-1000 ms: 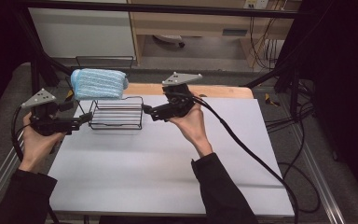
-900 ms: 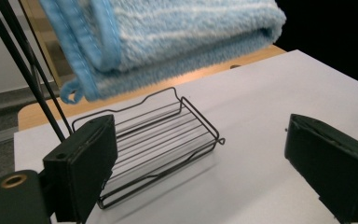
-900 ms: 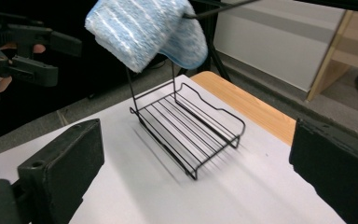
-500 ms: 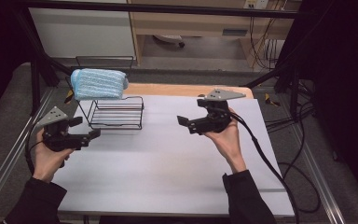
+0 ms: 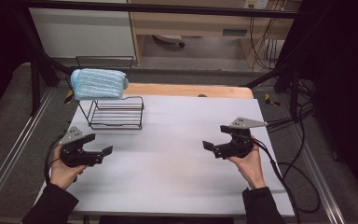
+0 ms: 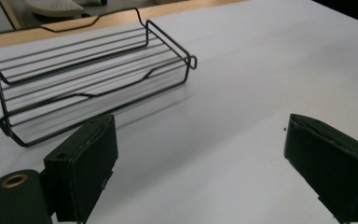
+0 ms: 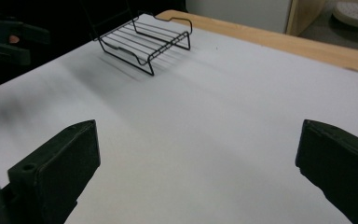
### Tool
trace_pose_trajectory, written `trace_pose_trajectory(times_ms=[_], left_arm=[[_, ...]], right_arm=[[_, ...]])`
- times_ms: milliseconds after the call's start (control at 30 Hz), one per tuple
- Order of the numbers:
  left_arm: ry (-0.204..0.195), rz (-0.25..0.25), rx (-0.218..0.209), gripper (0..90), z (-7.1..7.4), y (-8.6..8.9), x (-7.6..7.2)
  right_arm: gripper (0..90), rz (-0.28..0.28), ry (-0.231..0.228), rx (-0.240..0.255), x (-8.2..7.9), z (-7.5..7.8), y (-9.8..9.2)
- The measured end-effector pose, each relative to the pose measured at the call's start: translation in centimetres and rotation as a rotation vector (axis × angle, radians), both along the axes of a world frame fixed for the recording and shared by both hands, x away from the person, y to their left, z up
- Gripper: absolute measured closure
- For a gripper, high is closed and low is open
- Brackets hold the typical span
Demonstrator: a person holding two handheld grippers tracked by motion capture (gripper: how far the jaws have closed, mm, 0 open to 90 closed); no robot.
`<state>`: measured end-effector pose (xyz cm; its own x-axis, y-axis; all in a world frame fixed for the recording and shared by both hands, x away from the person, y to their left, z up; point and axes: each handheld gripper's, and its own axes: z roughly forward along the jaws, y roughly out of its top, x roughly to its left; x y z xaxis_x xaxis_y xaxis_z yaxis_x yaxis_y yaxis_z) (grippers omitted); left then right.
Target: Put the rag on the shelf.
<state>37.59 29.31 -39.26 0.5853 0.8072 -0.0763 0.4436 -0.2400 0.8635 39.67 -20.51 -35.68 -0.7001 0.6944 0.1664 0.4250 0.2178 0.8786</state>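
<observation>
A black wire rack stands at the table's back left, and a folded light-blue towel rests on top of its tall rear frame. My left gripper hovers over the table in front of the rack, open and holding nothing. In the left gripper view the rack lies just beyond the wide-apart jaws of that gripper. My right gripper is open and holding nothing at the table's right side, pointing left. In its own view this gripper faces the distant rack.
The white table has a wooden strip along its back edge. Black frame posts and cables run along both sides. The left gripper appears at the far left of the right gripper view.
Both grippers have drawn back from the rack toward the near side. The right one has moved far to the right, the left one nearer and slightly right. The rack and towel stay put.
</observation>
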Motion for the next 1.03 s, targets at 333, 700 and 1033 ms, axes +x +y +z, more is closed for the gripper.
trace_pose_trajectory(times_ms=[333,700,1033], left_arm=[[0.045,-0.045,0.023,9.6,-2.9,-0.3,-0.5],[0.062,-0.058,0.036,9.6,-4.6,-0.2,-0.8],[0.066,-0.071,0.049,9.6,-5.0,-0.2,-1.2]], right_arm=[[0.4,-0.034,0.071,0.000,-1.7,-5.6,-3.9],[0.4,-0.056,0.099,-0.012,-3.3,-8.7,-6.9],[0.4,-0.056,0.095,-0.027,-3.7,-9.1,-7.2]])
